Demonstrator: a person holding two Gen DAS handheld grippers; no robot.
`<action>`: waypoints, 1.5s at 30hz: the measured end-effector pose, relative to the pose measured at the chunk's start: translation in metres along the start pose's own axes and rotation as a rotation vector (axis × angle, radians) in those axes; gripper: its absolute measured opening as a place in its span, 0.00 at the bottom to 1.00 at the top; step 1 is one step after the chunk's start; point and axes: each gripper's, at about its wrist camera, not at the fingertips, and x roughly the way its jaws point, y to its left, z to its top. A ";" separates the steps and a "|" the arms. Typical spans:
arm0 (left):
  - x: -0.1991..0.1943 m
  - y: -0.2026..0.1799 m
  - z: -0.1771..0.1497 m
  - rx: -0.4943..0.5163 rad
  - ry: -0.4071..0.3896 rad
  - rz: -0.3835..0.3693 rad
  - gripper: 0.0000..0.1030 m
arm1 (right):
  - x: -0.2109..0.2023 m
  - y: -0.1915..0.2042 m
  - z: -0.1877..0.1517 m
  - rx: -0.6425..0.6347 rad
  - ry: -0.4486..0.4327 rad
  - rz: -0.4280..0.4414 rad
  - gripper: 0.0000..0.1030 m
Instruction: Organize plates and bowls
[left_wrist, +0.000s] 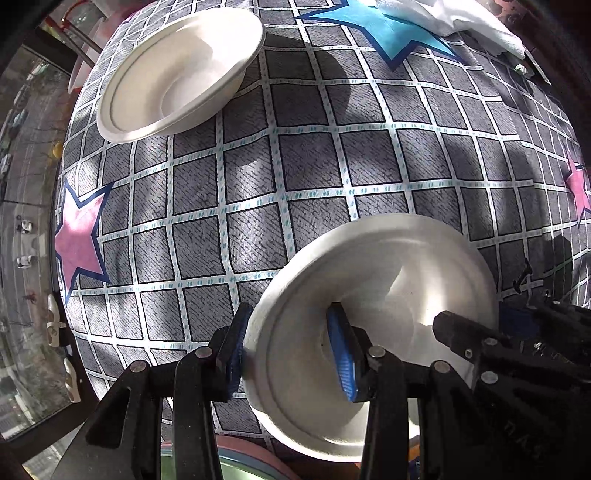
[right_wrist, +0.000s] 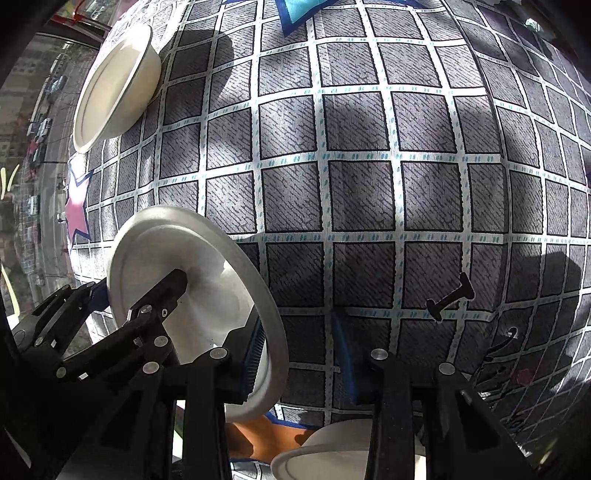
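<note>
A white paper bowl (left_wrist: 388, 280) hangs upright over the near part of the checked tablecloth (left_wrist: 295, 166). My left gripper (left_wrist: 288, 354) is shut on its rim, one blue pad outside and one against the inner wall. My right gripper (right_wrist: 299, 354) straddles the opposite rim of the same bowl (right_wrist: 192, 266). Its left pad lies inside the bowl, and cloth shows between the rim and its right pad. A second white bowl (left_wrist: 177, 74) stands on the cloth at the far left, seen also in the right wrist view (right_wrist: 114, 92).
Another white bowl (right_wrist: 332, 454) sits just below the right gripper at the near edge. A white cloth (left_wrist: 461, 22) lies at the far right. The table's left edge (left_wrist: 62, 295) drops off beside a window. Pink and blue stars are printed on the tablecloth.
</note>
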 end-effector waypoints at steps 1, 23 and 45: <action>0.000 -0.004 0.001 0.001 0.000 0.000 0.43 | -0.001 -0.004 0.000 0.004 0.000 0.003 0.38; -0.041 -0.056 0.008 0.040 -0.062 -0.021 0.38 | -0.085 -0.103 -0.010 0.044 -0.063 0.059 0.25; -0.022 -0.040 -0.002 0.068 -0.049 0.006 0.41 | -0.074 -0.120 -0.030 0.082 -0.150 -0.031 0.65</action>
